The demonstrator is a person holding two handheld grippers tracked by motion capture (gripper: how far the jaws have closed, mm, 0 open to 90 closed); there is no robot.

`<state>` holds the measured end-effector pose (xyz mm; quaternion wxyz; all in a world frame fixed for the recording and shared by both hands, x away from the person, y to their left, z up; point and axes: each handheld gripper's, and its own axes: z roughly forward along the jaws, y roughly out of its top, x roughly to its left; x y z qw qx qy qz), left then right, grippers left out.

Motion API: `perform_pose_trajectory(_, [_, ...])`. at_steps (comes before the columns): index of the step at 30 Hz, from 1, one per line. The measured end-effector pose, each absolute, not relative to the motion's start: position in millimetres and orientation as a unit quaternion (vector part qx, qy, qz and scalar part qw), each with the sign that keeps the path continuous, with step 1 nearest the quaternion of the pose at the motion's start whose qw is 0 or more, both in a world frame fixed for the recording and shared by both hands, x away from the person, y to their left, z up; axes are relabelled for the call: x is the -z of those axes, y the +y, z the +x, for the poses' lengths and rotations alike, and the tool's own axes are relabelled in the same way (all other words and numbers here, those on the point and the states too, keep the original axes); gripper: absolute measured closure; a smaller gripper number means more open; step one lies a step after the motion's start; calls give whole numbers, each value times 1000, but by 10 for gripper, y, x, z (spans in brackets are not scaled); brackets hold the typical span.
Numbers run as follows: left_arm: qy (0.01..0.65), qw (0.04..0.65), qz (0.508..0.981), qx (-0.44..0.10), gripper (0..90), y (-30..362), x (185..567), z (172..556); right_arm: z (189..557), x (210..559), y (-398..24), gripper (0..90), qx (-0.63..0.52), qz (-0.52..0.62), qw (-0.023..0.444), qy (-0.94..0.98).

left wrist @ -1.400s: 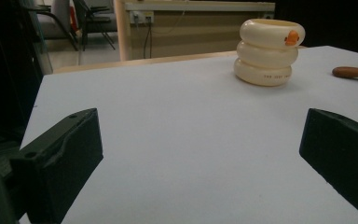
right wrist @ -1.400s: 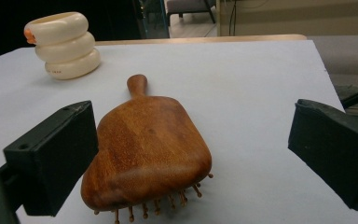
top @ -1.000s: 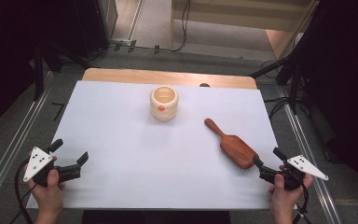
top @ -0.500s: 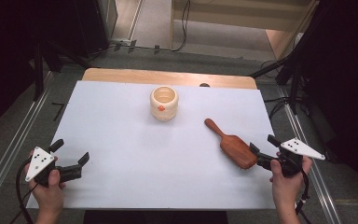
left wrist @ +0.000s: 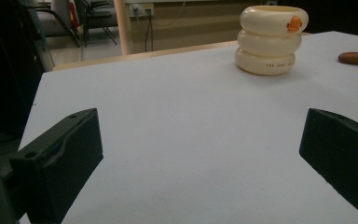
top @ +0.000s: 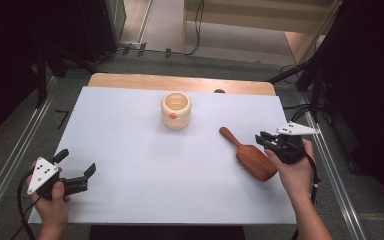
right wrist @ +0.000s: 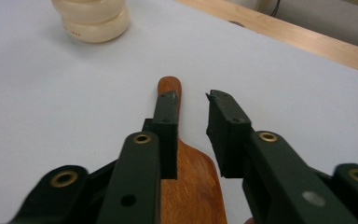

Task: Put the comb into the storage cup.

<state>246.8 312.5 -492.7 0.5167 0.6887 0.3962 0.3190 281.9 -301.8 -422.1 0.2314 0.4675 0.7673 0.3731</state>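
A wooden scoop (top: 246,154) lies flat on the white bench (top: 145,165), right of a cream cup (top: 176,110). The right gripper (right wrist: 192,99), nearly closed and empty, hovers over its handle: widen, lower, straddle it squarely. The left gripper (top: 75,169) rests released.

the white table surface (top: 145,165) lies bare between the left gripper (top: 77,170) and the right gripper (top: 264,139), giving open passage across the near half. two obstacles stand on it: the cream ringed cup (top: 176,110) upright toward the far edge, and the wooden scoop (top: 247,155) lying flat just below the right gripper. the cup and scoop are well apart, with bare surface between them.
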Motion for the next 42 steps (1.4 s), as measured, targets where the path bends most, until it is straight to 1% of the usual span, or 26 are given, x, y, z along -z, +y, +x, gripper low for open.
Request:
perform_pose_trajectory(2, [395,516,690,-319,0,3127,4927,2468,2908,4202,-2976,791,-371,457,221,777])
perform_pose_trajectory(6, [395,516,690,-318,0,3127,4927,2469,3085,4161,-2907,875,-357,449,206,793])
perform_pose_trajectory(13, [394,517,690,-317,0,3126,4928,2472,3404,4113,-2758,877,-321,422,198,824])
perform_pose_trajectory(18, [392,517,692,-317,0,3125,4928,2473,3632,4120,-2685,877,-305,421,175,836])
perform_pose_trajectory(24, [392,519,692,-315,0,3132,4927,2473,3816,4166,-2553,877,-267,421,168,851])
perform_pose_trajectory(25, [392,519,692,-314,0,3132,4927,2473,3889,4192,-2498,878,-252,416,163,858])
perform_pose_trajectory(32, [391,519,692,-315,0,3132,4928,2472,4099,4299,-2400,878,-213,419,137,872])
perform_pose_trajectory(42, [389,520,692,-315,0,3129,4928,2473,4296,4555,-2337,879,-167,426,110,882])
